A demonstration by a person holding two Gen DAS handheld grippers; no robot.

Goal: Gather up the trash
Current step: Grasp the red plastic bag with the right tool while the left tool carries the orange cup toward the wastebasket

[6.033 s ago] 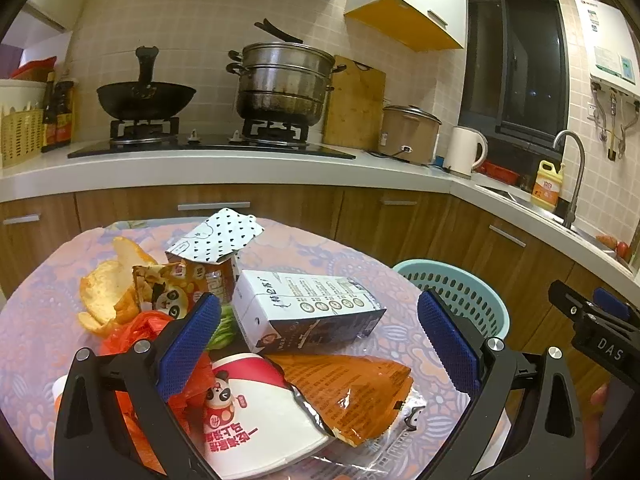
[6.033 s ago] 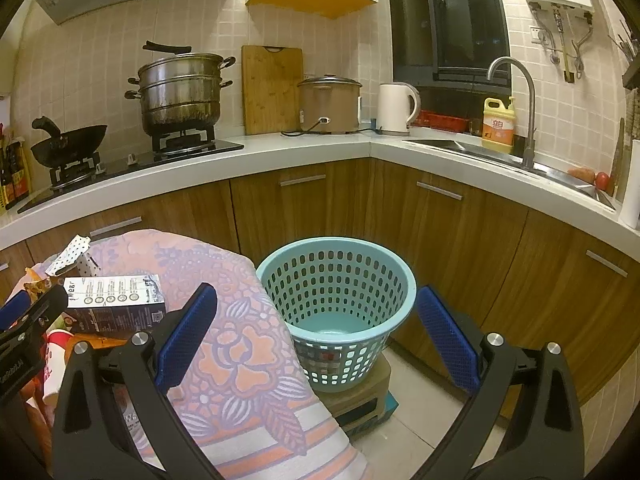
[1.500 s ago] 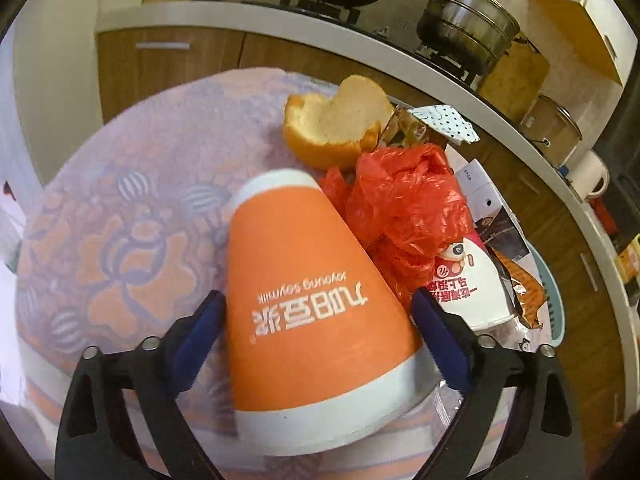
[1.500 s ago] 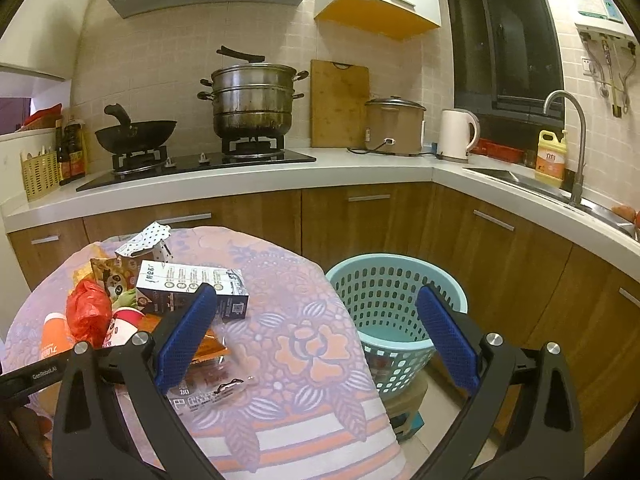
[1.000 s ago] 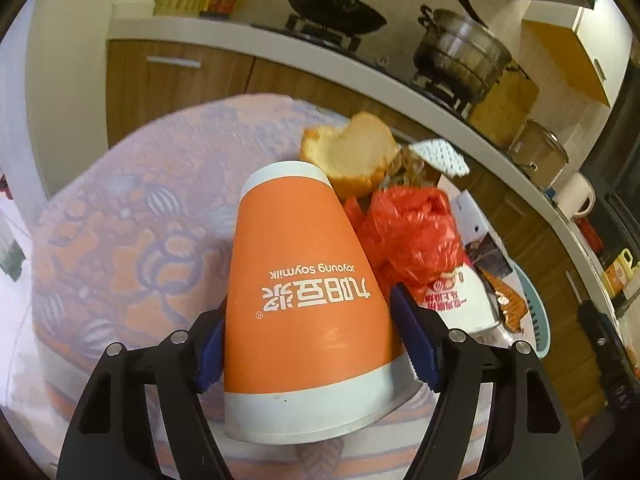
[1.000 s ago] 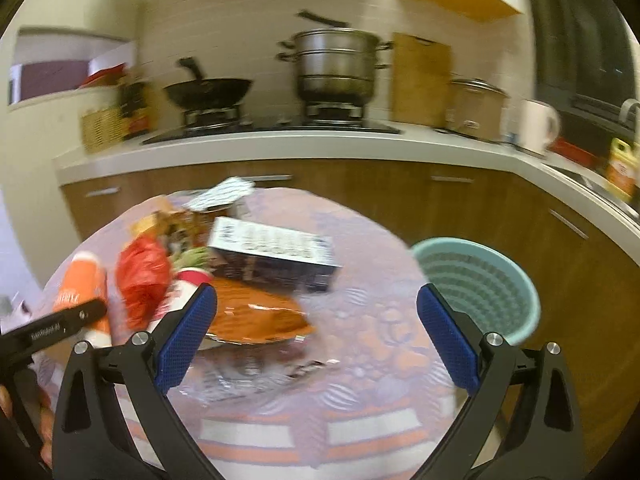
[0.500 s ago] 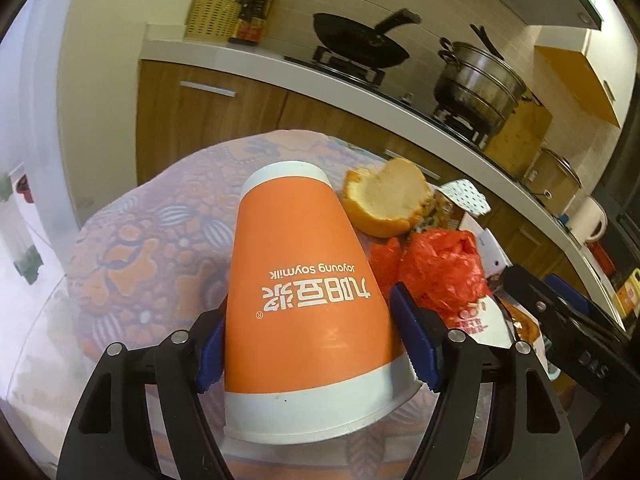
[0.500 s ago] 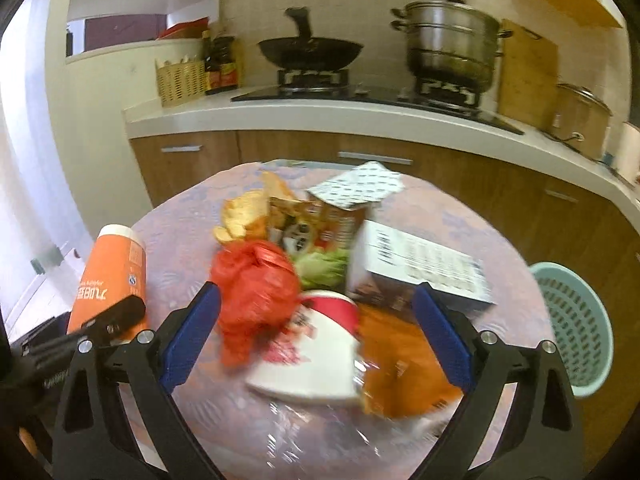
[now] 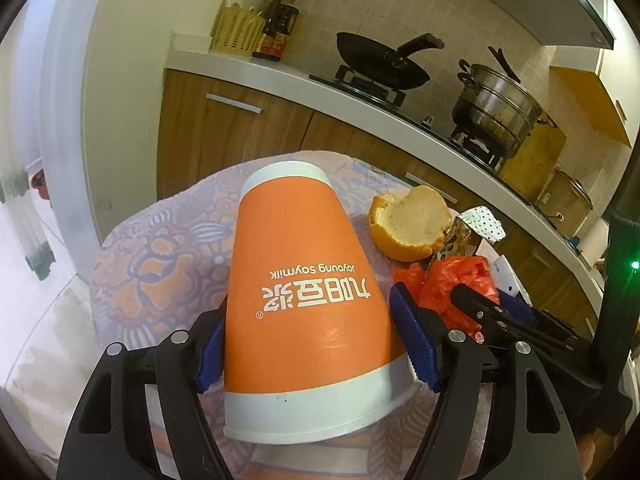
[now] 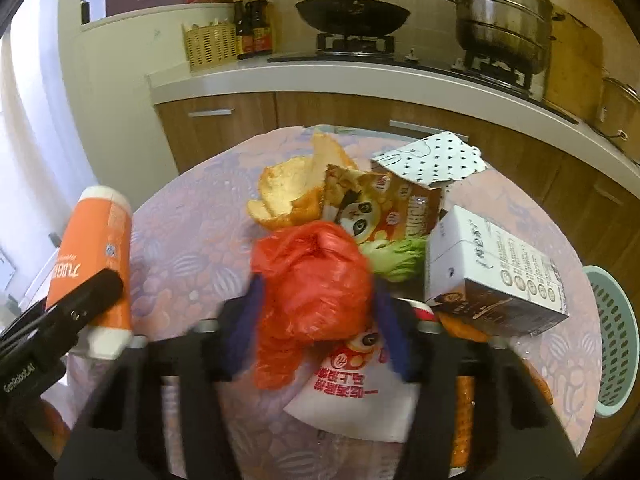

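Note:
My left gripper (image 9: 312,344) is shut on an orange and white paper cup (image 9: 308,300), held base-forward above the table's left side; the cup also shows in the right wrist view (image 10: 94,256). My right gripper (image 10: 320,320) has its blurred blue pads on either side of a crumpled red plastic bag (image 10: 316,288); the bag also shows in the left wrist view (image 9: 452,284). Whether the pads press the bag I cannot tell. Around the bag lie orange peel (image 10: 288,196), a panda snack packet (image 10: 372,204), a white carton (image 10: 492,276) and a red-and-white wrapper (image 10: 360,392).
The round table has a floral cloth (image 10: 192,248). A teal laundry-style basket (image 10: 616,340) stands on the floor at the table's right. Behind runs a kitchen counter (image 10: 360,76) with a wok (image 10: 352,12) and a steamer pot (image 10: 500,8).
My right gripper has swung left from the basket, come down over the pile, and its pads have closed in around the red bag. My left gripper has lifted the cup a little.

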